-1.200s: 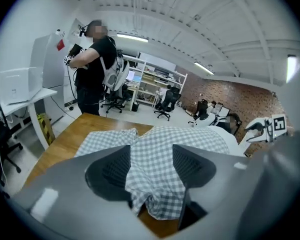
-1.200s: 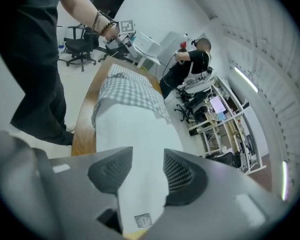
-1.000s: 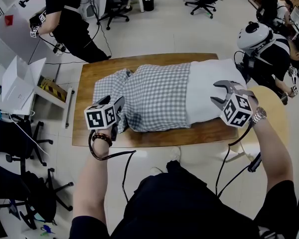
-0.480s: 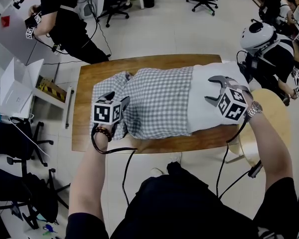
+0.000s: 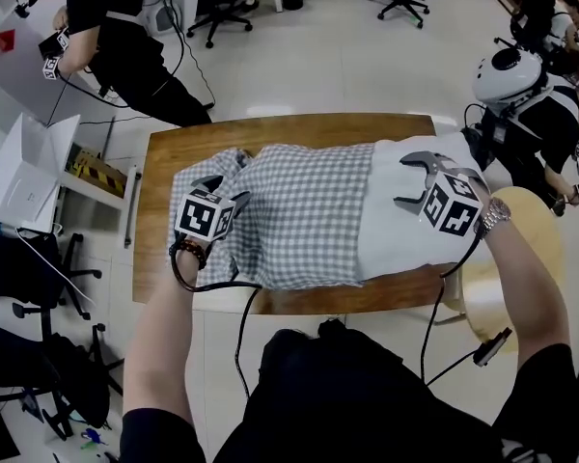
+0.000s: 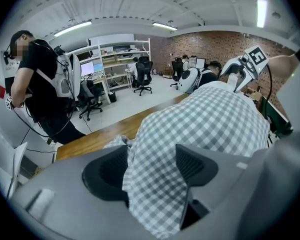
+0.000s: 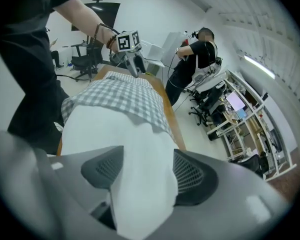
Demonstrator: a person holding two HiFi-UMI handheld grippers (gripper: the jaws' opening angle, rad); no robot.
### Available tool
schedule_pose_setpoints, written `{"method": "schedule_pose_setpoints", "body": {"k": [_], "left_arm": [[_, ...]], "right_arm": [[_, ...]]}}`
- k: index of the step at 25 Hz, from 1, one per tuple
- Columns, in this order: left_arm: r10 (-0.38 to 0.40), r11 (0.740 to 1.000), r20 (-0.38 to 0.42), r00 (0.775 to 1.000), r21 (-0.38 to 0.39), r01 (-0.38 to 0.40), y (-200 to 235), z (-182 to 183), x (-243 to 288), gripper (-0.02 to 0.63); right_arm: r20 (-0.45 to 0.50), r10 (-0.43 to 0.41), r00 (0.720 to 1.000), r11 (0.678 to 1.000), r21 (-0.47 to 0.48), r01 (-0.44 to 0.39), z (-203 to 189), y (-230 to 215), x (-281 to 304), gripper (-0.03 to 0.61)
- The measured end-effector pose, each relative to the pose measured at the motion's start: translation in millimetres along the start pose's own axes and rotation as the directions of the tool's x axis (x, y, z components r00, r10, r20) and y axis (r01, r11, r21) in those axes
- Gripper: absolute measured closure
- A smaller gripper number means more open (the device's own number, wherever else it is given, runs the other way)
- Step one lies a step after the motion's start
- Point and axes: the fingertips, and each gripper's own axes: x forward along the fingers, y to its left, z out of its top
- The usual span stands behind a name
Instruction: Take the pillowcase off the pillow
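- Pillowcase [image 5: 299,210]: the grey-checked cover lies lengthwise on the wooden desk [image 5: 154,181]. It is still over most of the pillow [image 5: 391,234], whose white end sticks out bare on the right.
- Far left: the slack end of the cover lies crumpled and flat, so it looks to have no filling inside it there.
- Left gripper [image 5: 224,189]: it points down at that slack end. In the left gripper view its fingers [image 6: 195,164] stand well apart, with a fold of checked cloth filling the gap between them. The cloth looks loose rather than pinched, so I take this as not yet a grip.
- Middle: the cover sits smooth over the bulk of the pillow, and its open hem runs across where the white begins.
- Right gripper [image 5: 405,181]: it is set over the bare white end. Its fingers [image 7: 190,176] have just been opening and now stand apart, with a bulge of pillow between them. It does not look clamped.
- Step in hand: getting a hold at both ends. The pull itself looks not yet begun, since so little of the pillow is out.
- Next move: both pairs of fingers need to close.
  - The left should take cloth only, with no pillow corner caught inside.
  - The right should take pillow only, clear of the hem.
  - The two ends then have to be drawn apart along the desk so the cover slides off leftward.
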Motion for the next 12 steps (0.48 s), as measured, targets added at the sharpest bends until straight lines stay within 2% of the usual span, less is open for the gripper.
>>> {"method": "schedule_pose_setpoints", "body": {"k": [7, 12], "left_arm": [[-0.054, 0.998, -0.028, 0.998, 0.042, 0.055, 24, 12, 29, 0.304], [-0.115, 0.99, -0.058, 0.992, 0.071, 0.119, 35, 7, 46, 0.298]], "right_arm": [[0.032, 0.141, 0.989, 0.988, 0.057, -0.143, 22, -16, -1, 0.264], [0.0, 0.189, 0.982, 0.976, 0.111, -0.188, 36, -22, 15, 0.25]]}}
